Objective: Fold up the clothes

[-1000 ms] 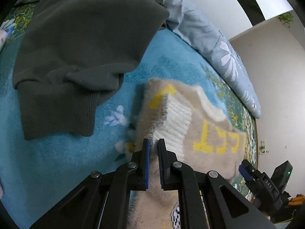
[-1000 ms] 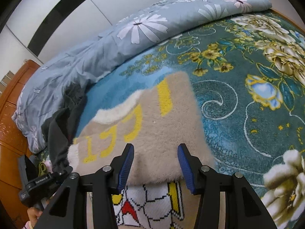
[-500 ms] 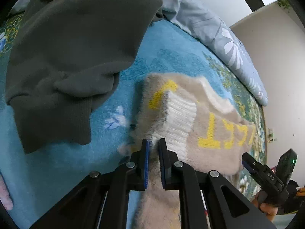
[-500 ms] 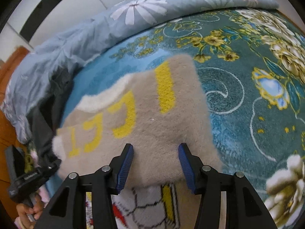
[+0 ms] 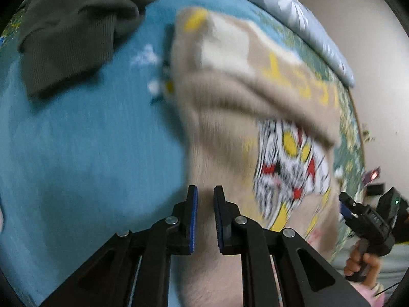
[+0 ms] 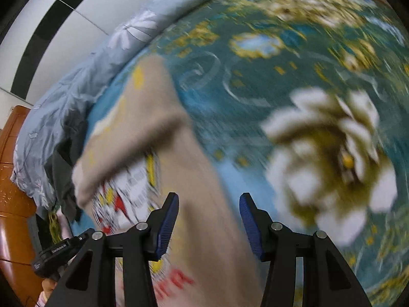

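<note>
A beige fuzzy sweater with yellow letters and a cartoon print lies on the blue floral bedspread, its top part folded down over the print. It also shows in the right wrist view. My left gripper hovers over the sweater's near left edge, jaws a narrow gap apart with nothing between them. My right gripper is open wide and empty over the sweater's near right edge. Both views are blurred by motion.
A dark grey-green sweatshirt lies bunched at the far left. A pale blue flowered duvet runs along the bed's far side. The bedspread spreads to the right. A wooden headboard stands at the left.
Both grippers have pulled back toward me from the folded edge. The left gripper has let go of the sweater's fold and parted slightly. The right gripper stays open.
</note>
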Available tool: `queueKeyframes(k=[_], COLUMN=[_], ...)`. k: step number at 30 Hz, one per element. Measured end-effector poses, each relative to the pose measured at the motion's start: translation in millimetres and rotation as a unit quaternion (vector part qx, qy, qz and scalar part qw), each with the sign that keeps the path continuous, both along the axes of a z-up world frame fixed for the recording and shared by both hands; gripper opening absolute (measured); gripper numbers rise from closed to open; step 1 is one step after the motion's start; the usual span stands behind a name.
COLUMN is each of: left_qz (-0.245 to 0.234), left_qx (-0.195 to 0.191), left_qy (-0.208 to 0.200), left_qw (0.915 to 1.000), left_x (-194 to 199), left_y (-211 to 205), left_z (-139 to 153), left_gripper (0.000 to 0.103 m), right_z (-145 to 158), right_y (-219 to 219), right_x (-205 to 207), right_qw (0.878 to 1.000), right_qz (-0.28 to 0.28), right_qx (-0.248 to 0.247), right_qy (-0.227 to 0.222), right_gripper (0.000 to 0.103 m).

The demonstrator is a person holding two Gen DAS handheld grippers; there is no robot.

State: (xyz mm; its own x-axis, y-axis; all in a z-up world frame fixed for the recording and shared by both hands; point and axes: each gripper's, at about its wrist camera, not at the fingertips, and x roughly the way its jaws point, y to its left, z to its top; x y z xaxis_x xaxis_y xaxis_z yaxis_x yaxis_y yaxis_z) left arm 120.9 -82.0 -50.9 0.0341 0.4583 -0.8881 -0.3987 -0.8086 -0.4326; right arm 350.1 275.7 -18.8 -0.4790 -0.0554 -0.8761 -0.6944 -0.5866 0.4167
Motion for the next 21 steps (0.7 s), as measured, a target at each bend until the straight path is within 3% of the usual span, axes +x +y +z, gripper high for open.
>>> queueKeyframes(k=[3, 8, 11, 12, 15, 21], left_qz=[-0.010, -0.019, -0.012, -0.008, -0.003, -0.017], left_qx=[-0.008, -0.004, 0.006, 0.011, 0.023, 0.009], left_qy=[0.003, -0.007, -0.040, -0.051, -0.077, -0.062], left_qw=[0.9999, 0.9998, 0.9991, 0.9986, 0.9968, 0.9979], left_x=[13, 30, 38, 40, 46, 60], left_y=[-4, -13, -22, -27, -39, -42], left_z=[0, -2, -6, -6, -10, -9], left_gripper=[0.032, 0.032, 0.032, 0.032, 0.034, 0.035], right_z=[-13, -19, -19, -20, -22, -21], right_y=[-12, -27, -31, -32, -31, -34], right_x=[20, 38, 39, 38, 42, 49], right_qw=[1.000, 1.000, 1.000, 1.000, 0.999, 0.999], right_qz=[0.004, 0.011, 0.016, 0.019, 0.011, 0.007], right_qx=[-0.016, -0.024, -0.024, -0.024, -0.035, -0.035], right_qy=[-0.012, 0.002, -0.004, -0.006, -0.004, -0.006], right_gripper=[0.053, 0.051, 0.028, 0.026, 0.026, 0.025])
